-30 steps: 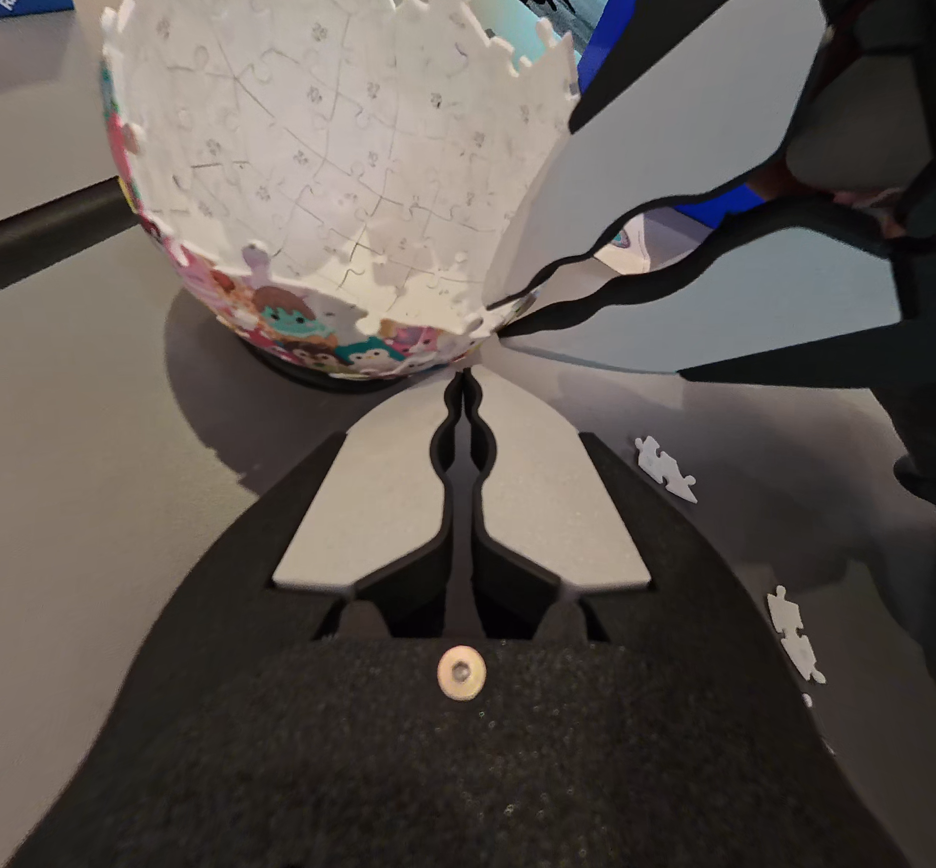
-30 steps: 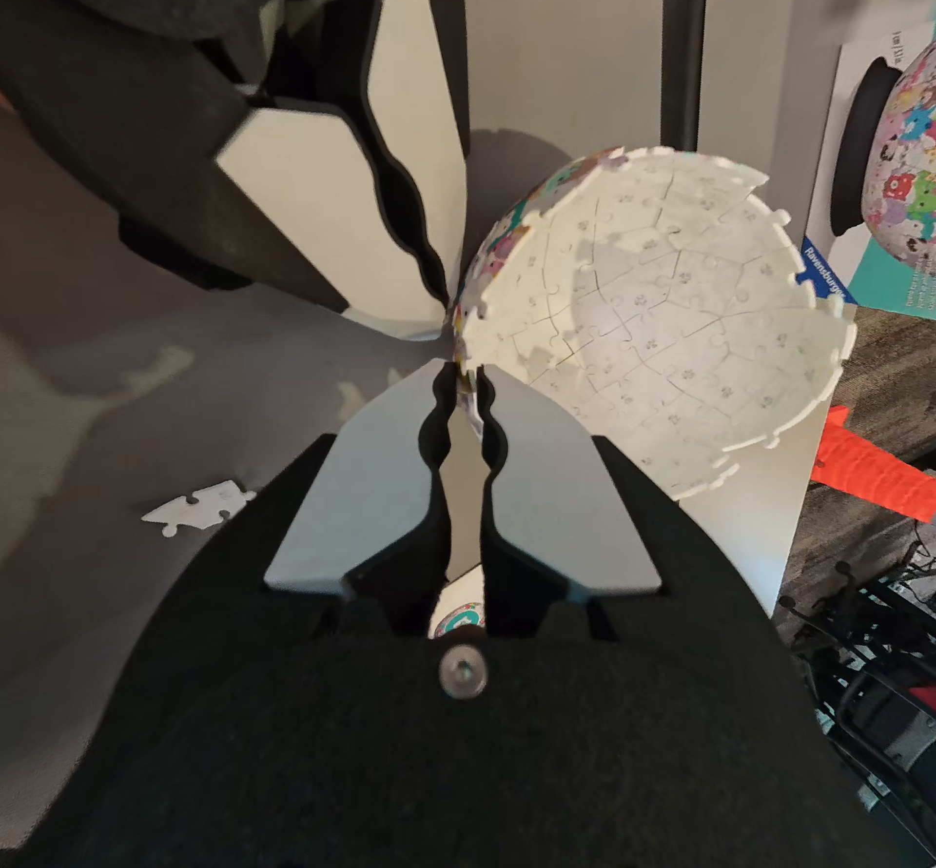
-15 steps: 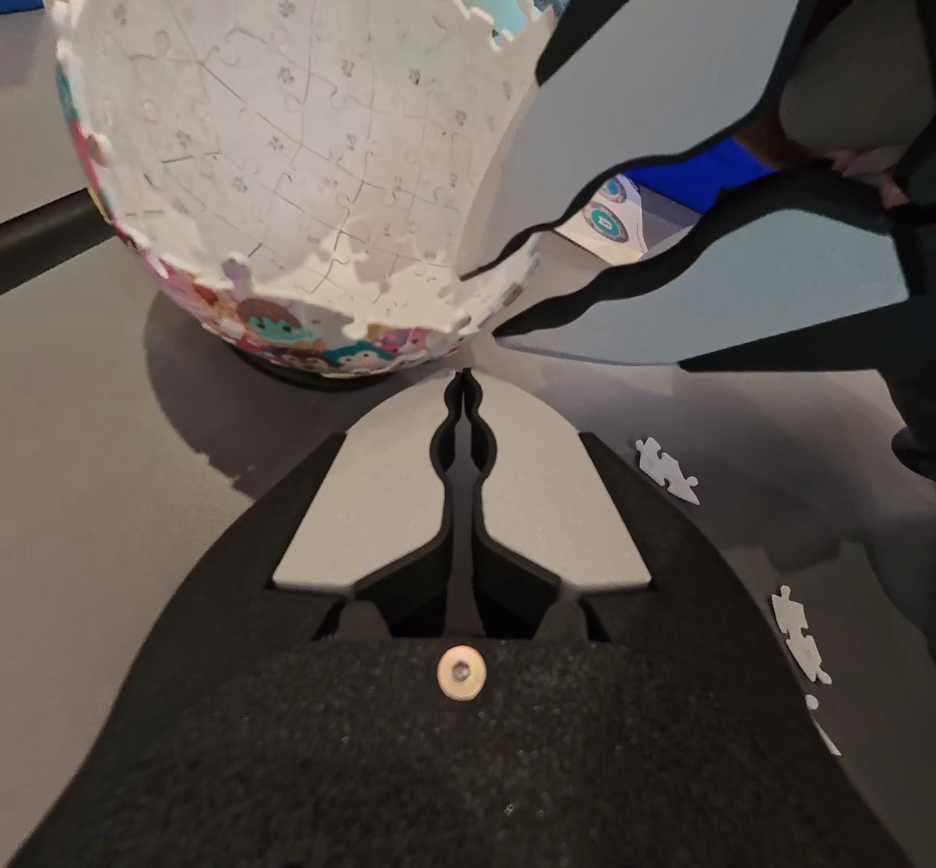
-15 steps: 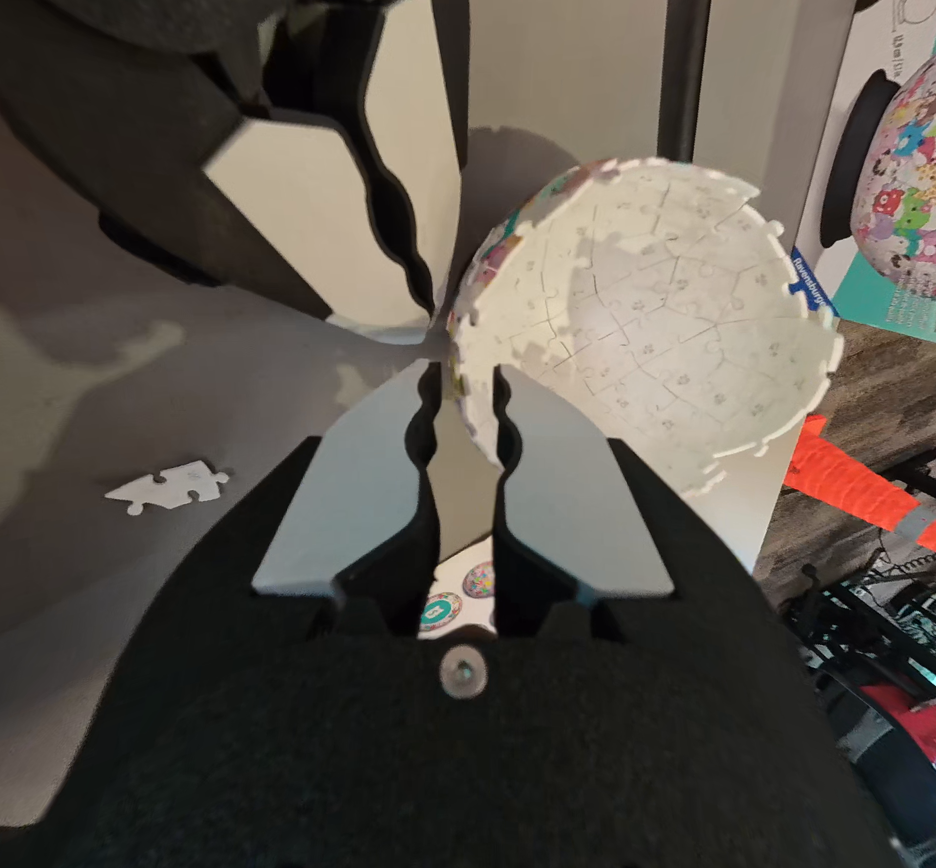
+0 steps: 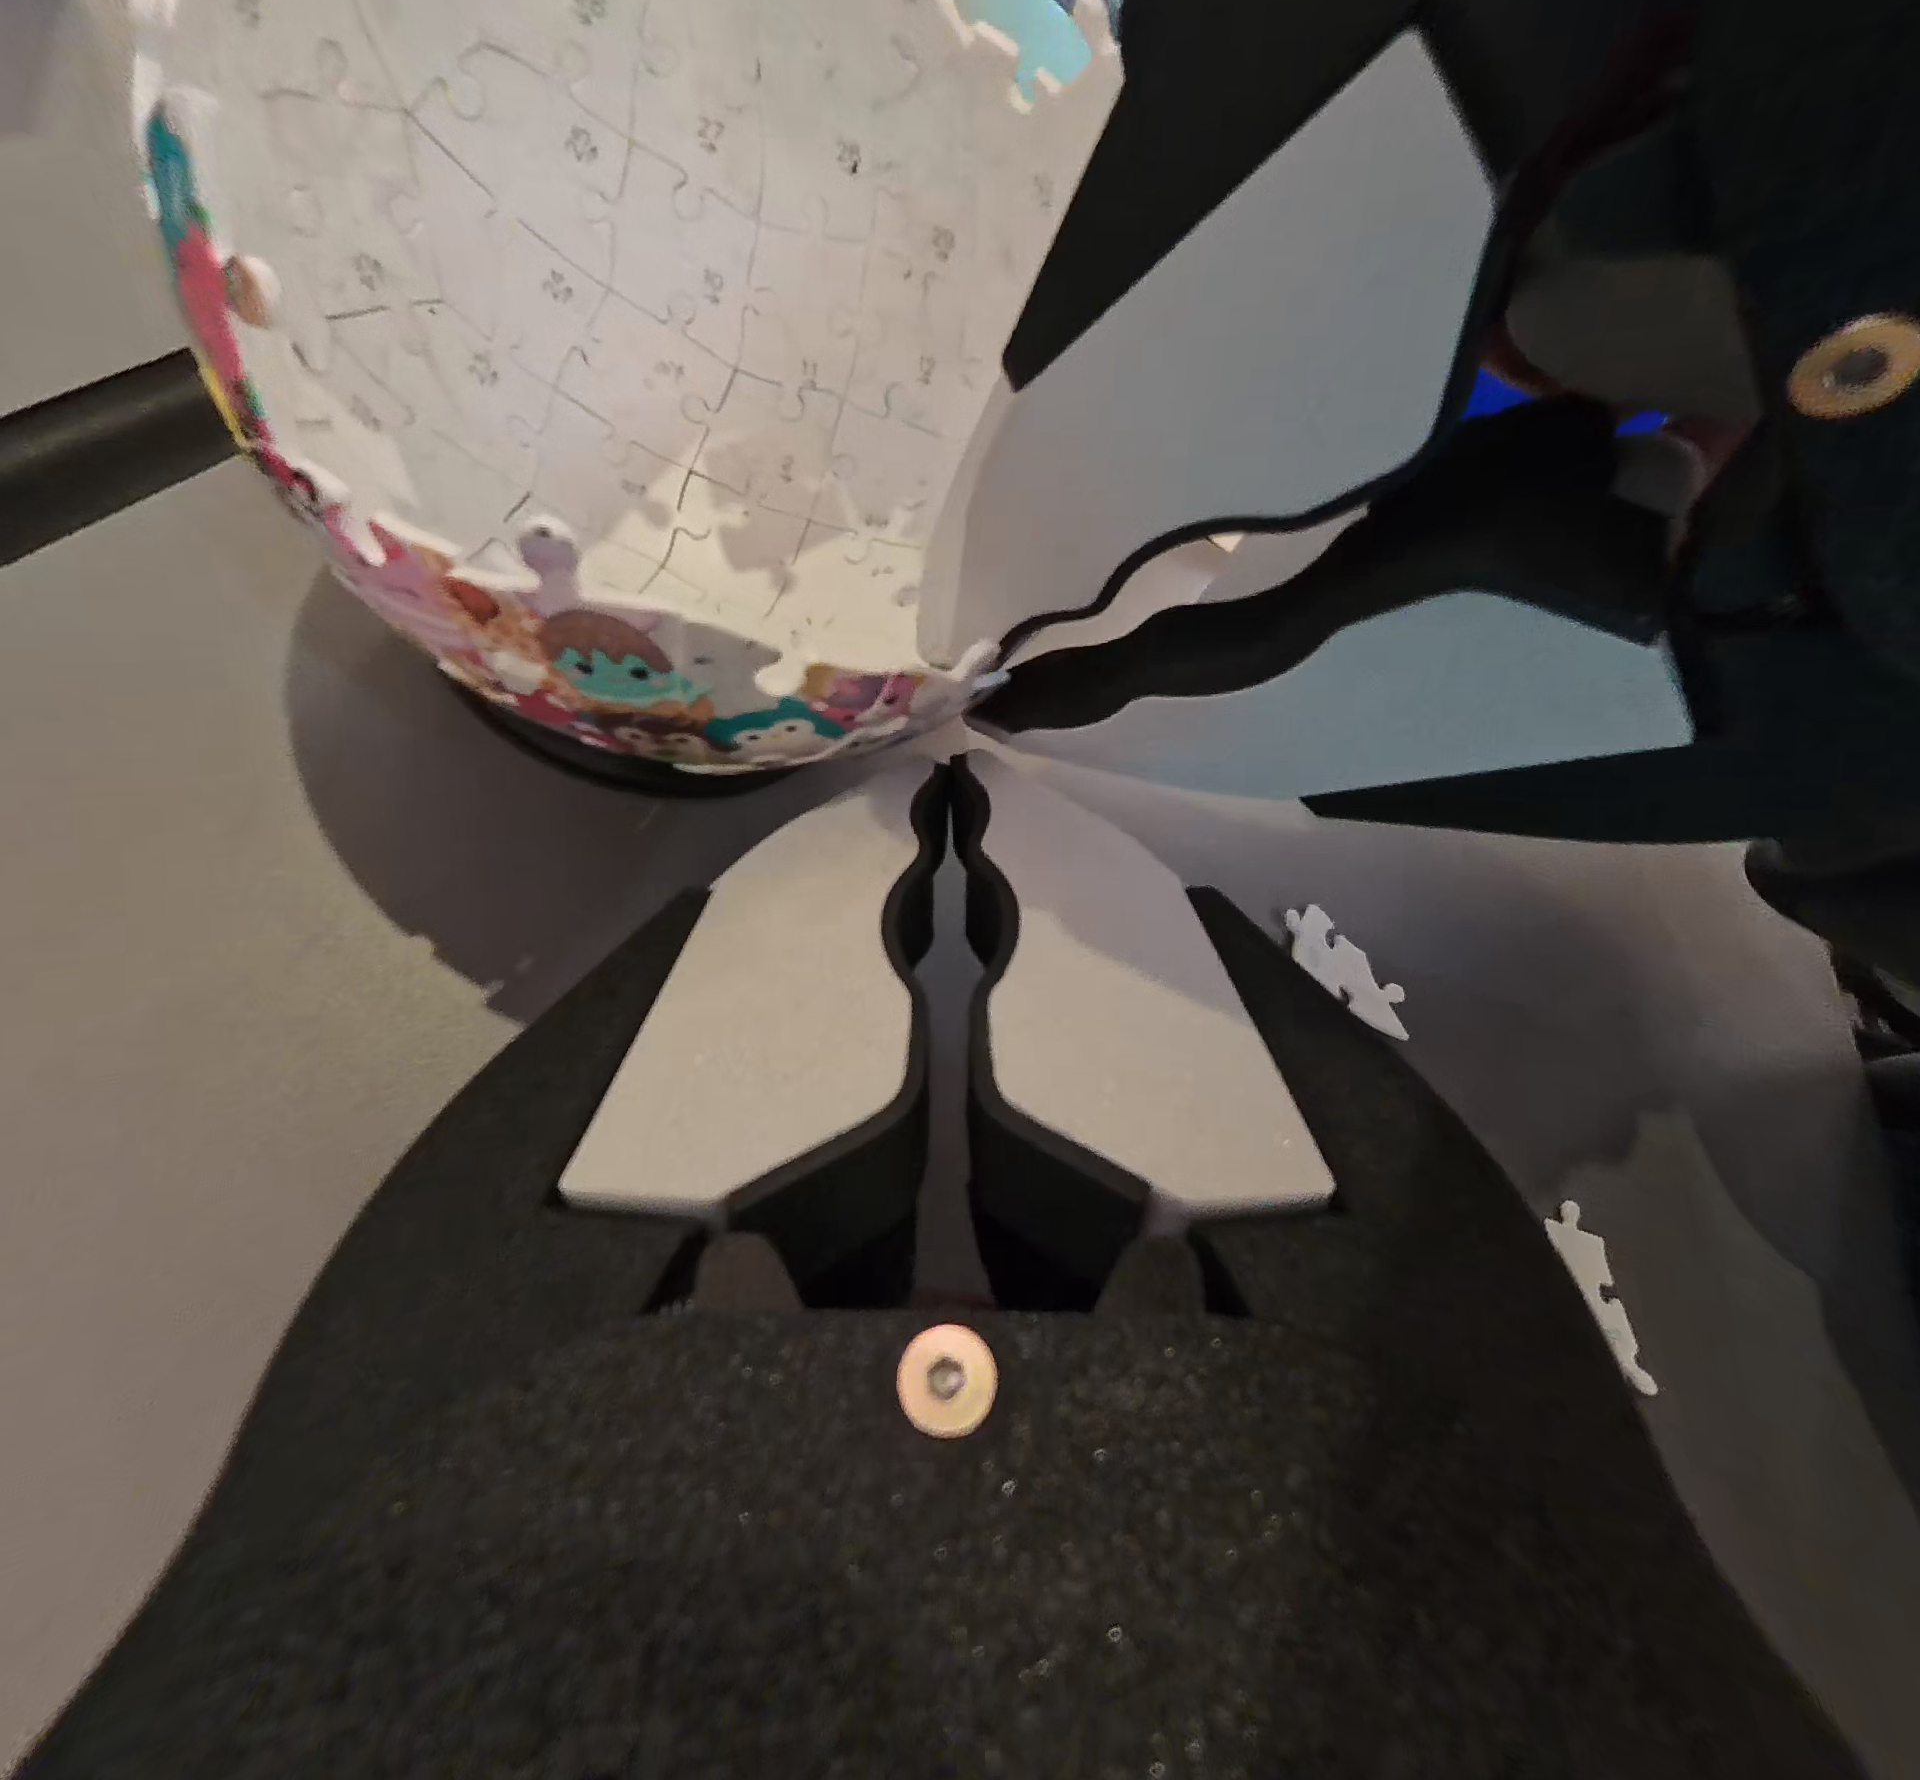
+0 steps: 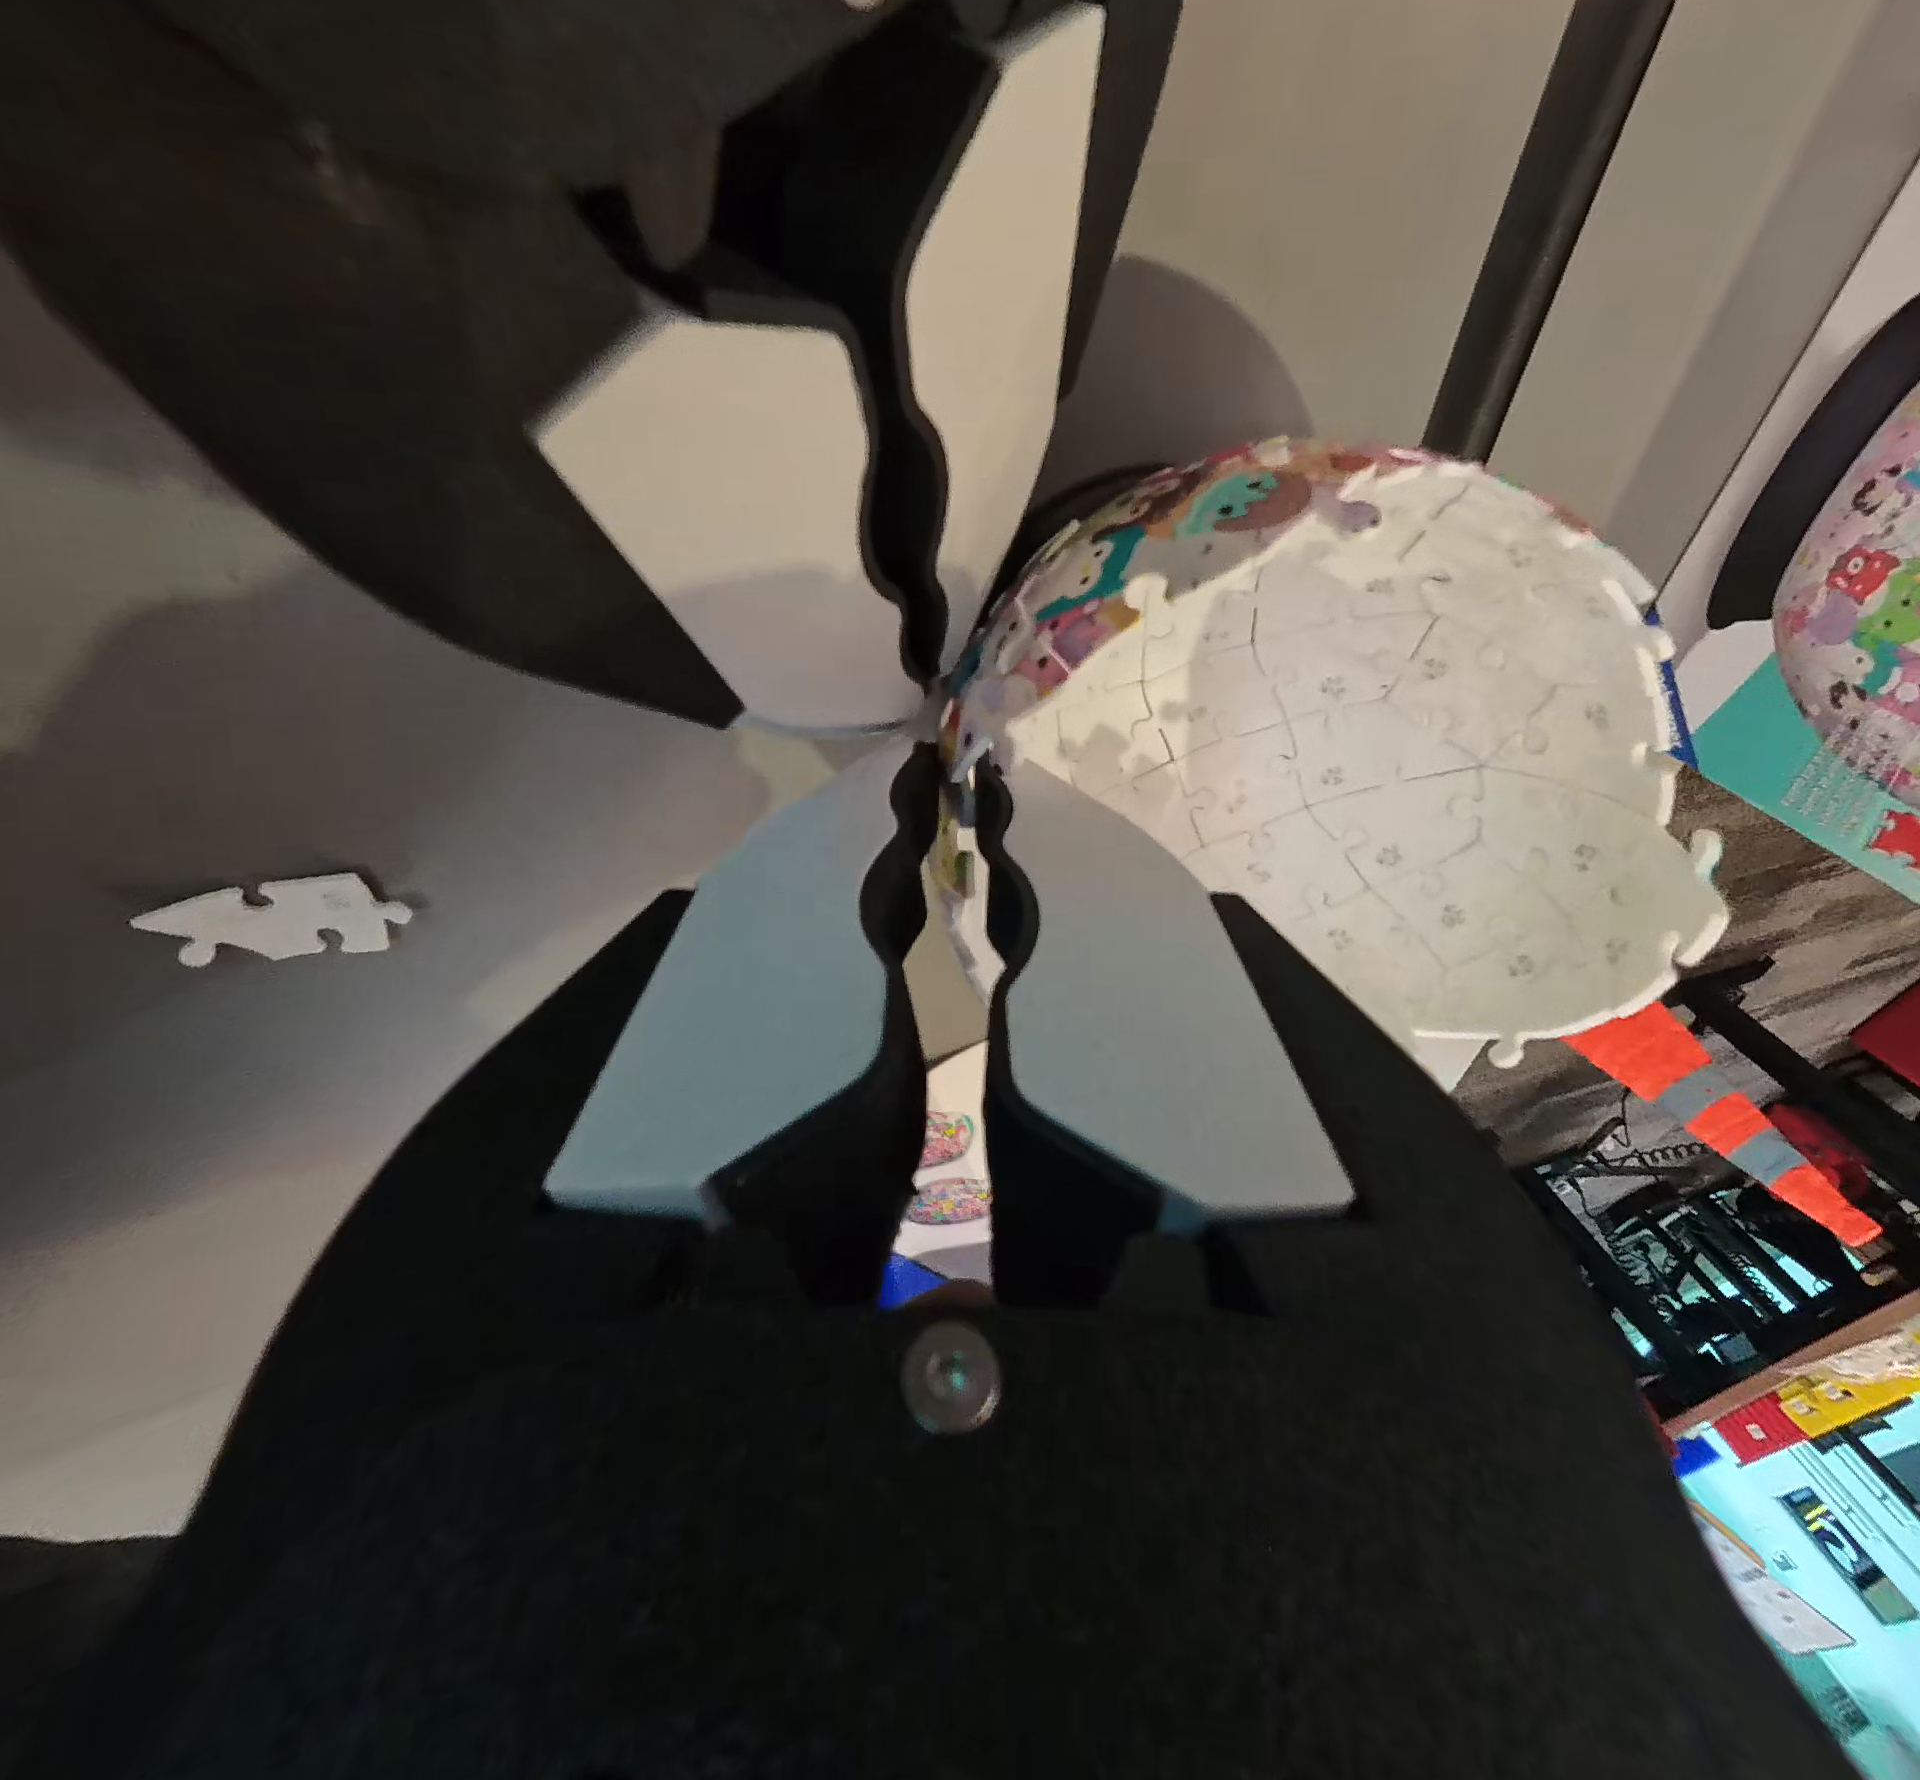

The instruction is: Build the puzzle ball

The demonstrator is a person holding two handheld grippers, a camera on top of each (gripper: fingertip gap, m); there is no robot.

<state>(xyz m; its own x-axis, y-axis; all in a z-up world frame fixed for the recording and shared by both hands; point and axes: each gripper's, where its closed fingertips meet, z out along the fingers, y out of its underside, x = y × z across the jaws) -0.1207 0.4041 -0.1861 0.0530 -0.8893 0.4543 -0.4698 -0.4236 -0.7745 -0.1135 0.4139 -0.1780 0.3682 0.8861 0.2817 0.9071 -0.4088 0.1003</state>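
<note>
The half-built puzzle ball (image 5: 623, 255) is a white shell with a colourful outside, resting on a black stand (image 5: 623, 764). It also shows in the right wrist view (image 6: 1351, 743). My right gripper (image 6: 945, 780) is shut on the shell's lower rim, and a strip of the rim shows between its fingers. In the left wrist view it comes in from the right (image 5: 982, 686). My left gripper (image 5: 951, 780) is shut with nothing visible between its fingers. Its tips sit at the ball's lower edge, right beside the right gripper's tips. It hangs from the top of the right wrist view (image 6: 925, 681).
Two loose white pieces (image 5: 1345, 972) (image 5: 1600, 1299) lie on the grey table to the right of my left gripper; one (image 6: 275, 915) shows in the right wrist view. The puzzle box (image 6: 1829, 691) stands behind the ball. A black post (image 6: 1558, 172) rises behind it. Left and right tips are no more than a few centimetres apart. The black post (image 6: 1558, 172) is about equally far from each gripper, around 15 centimeters.
The right gripper opened half a second ago and has now closed on the ball's rim. The ball has turned, showing more of its colourful outside. The left gripper stayed shut.
</note>
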